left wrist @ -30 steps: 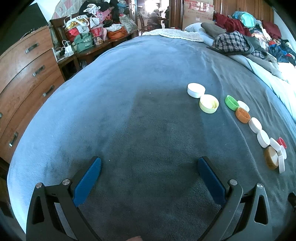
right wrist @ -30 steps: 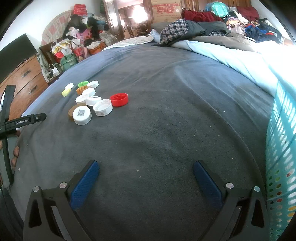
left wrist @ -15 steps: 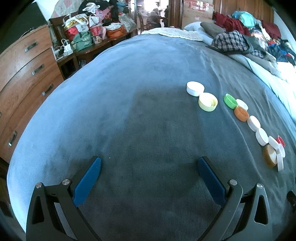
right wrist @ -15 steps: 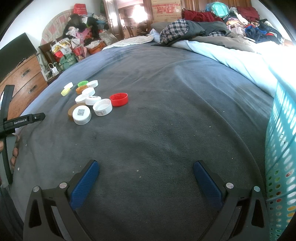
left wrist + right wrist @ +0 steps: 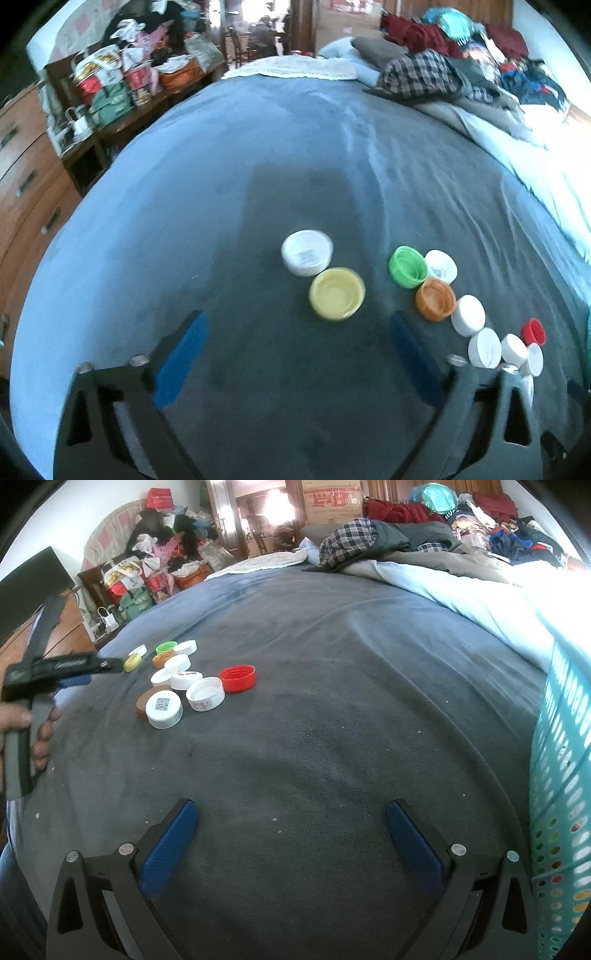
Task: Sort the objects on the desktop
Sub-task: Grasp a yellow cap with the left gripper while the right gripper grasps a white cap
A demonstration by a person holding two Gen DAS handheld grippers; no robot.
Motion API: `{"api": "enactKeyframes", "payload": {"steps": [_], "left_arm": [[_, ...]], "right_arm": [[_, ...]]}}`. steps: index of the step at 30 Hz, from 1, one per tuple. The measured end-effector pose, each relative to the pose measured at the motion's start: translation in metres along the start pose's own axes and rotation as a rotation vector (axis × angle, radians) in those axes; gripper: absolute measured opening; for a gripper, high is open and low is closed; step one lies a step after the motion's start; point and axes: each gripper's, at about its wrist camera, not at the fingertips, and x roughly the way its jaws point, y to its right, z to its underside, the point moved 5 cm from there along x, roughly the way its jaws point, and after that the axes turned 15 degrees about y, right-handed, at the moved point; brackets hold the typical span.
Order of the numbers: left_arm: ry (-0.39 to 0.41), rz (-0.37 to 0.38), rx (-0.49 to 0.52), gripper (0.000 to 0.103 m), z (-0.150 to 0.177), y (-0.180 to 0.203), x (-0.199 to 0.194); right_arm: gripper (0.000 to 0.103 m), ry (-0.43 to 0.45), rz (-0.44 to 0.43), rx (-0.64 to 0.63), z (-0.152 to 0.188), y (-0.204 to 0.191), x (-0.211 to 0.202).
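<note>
Several plastic lids lie on a grey blanket. In the left wrist view a yellow lid (image 5: 337,298) sits just ahead of my open, empty left gripper (image 5: 297,325), with a white lid (image 5: 306,252) behind it. To the right lie a green lid (image 5: 407,266), an orange lid (image 5: 435,299), several white lids and a red lid (image 5: 533,331). In the right wrist view the red lid (image 5: 237,678), a white QR-code lid (image 5: 164,710) and the others lie far left of my open, empty right gripper (image 5: 291,819). The left gripper (image 5: 79,666) shows there beside the yellow lid (image 5: 132,662).
A turquoise perforated basket (image 5: 565,775) stands at the right edge. Piled clothes (image 5: 388,539) lie at the far end of the bed. A wooden dresser (image 5: 26,177) and bags (image 5: 110,85) stand to the left, past the bed's edge.
My left gripper has moved forward and right toward the lids; the yellow lid is now just ahead of its fingers. The right gripper has stayed still.
</note>
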Motion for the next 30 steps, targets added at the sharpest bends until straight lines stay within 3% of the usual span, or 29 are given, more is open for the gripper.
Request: {"api": "enactKeyframes", "payload": {"steps": [1, 3, 4, 10, 13, 18, 20, 23, 27, 30], "left_arm": [[-0.021, -0.001, 0.012, 0.056, 0.000, 0.002, 0.006], [-0.018, 0.007, 0.002, 0.043, -0.002, 0.003, 0.009], [-0.016, 0.014, -0.005, 0.026, -0.003, 0.001, 0.007], [0.055, 0.026, -0.035, 0.025, -0.004, -0.013, -0.026], [0.117, -0.032, -0.014, 0.025, 0.004, -0.045, -0.048], [0.132, -0.113, -0.129, 0.025, 0.029, -0.104, -0.055], [0.140, -0.113, -0.182, 0.025, 0.034, -0.115, -0.056], [0.169, -0.121, -0.183, 0.025, 0.038, -0.114, -0.058], [0.163, -0.131, -0.198, 0.025, 0.040, -0.117, -0.055], [0.157, -0.119, -0.225, 0.025, 0.040, -0.120, -0.053]], "right_arm": [[0.103, 0.000, 0.000, 0.000, 0.000, 0.000, 0.000], [0.103, -0.004, -0.002, -0.002, 0.000, 0.000, 0.000], [0.103, -0.007, -0.004, -0.004, 0.000, 0.000, 0.000], [0.100, -0.026, -0.016, -0.020, -0.003, -0.002, -0.004], [0.081, -0.022, -0.041, -0.053, -0.015, -0.014, -0.013], [0.079, 0.077, -0.130, -0.128, -0.067, -0.072, -0.017], [0.079, 0.093, -0.182, -0.157, -0.087, -0.105, -0.002], [0.079, 0.066, -0.270, -0.179, -0.107, -0.153, 0.033], [0.078, 0.004, -0.317, -0.228, -0.121, -0.203, 0.092], [0.069, -0.058, -0.292, -0.246, -0.121, -0.224, 0.142]]}}
